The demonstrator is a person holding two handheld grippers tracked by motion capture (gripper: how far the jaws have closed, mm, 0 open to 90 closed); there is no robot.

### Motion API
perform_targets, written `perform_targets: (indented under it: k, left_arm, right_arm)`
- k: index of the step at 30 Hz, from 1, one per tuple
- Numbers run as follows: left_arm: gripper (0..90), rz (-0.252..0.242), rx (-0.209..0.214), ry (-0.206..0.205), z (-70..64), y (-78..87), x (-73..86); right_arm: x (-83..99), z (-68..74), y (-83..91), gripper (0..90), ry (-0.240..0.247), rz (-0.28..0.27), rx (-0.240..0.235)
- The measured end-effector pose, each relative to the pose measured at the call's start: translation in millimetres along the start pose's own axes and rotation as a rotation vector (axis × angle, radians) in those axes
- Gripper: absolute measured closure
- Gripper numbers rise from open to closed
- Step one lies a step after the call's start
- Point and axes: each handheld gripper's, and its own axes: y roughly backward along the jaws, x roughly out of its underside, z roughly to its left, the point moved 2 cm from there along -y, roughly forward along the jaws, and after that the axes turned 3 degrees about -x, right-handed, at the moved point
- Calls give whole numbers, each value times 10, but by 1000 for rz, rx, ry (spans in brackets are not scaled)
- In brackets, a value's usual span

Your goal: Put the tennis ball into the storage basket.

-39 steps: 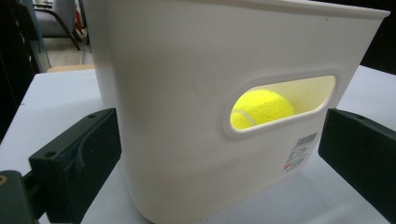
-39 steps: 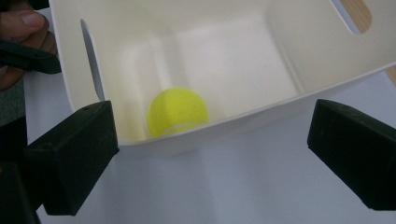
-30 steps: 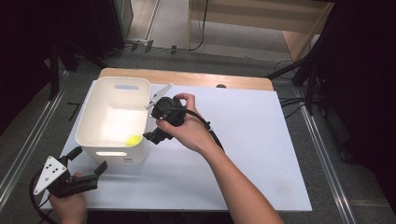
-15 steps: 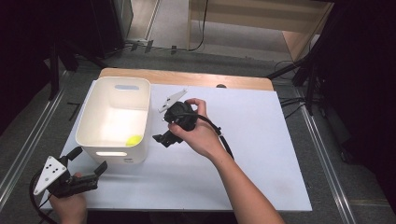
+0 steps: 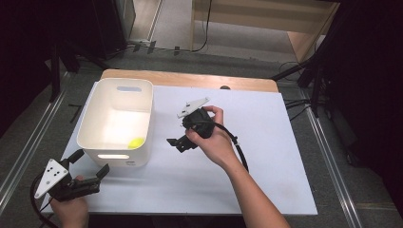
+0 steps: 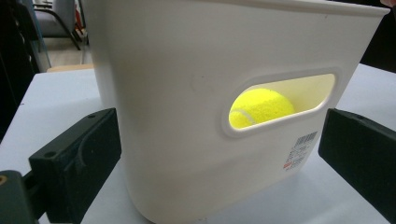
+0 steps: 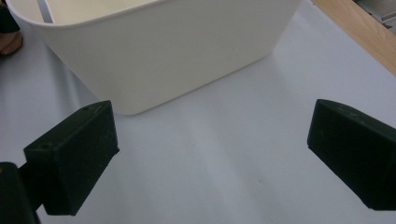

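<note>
A white plastic bin (image 5: pixel 90 121) stands on the left part of the white tabletop, with a yellow tennis ball (image 5: pixel 136 142) lying in its near right corner. Through the bin's handle slot the ball (image 6: pixel 261 107) shows in the left gripper view. My left gripper (image 5: pixel 91 162) is open just in front of the bin's near wall (image 6: pixel 177 93), its jaws spread wide and empty. My right gripper (image 5: pixel 177 143) is held low over the table to the right of the bin. It is open too, with bare table between its jaws and the bin's side wall (image 7: pixel 177 51) ahead.
The white tabletop (image 5: pixel 266 156) stretches to the right and front of the bin. A wooden edge (image 5: pixel 190 78) runs along the back. A barcode label (image 6: pixel 299 151) sticks low on the bin's near wall. A black cable (image 5: pixel 237 147) trails along the right forearm.
The right gripper has drawn back from over the bin, moving right and toward the person, and now sits beside the bin. The left gripper has stayed in place.
</note>
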Motion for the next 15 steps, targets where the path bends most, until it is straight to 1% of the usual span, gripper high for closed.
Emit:
perform_targets:
  k: [4,10,12,15]
  left_arm:
    - [0,0,0,0,-1,-1,0]
    - [0,0,0,-1,-4,-2,1]
    - [0,0,0,-2,-5,-3,1]
    - [0,0,0,-2,-5,-3,1]
  right_arm:
    - [97,-21,45,6,-13,-20,6]
    - [274,-67,103,6,-45,-50,25]
    - [331,-79,124,6,-46,-58,31]
    - [405,-90,156,6,-65,-72,38]
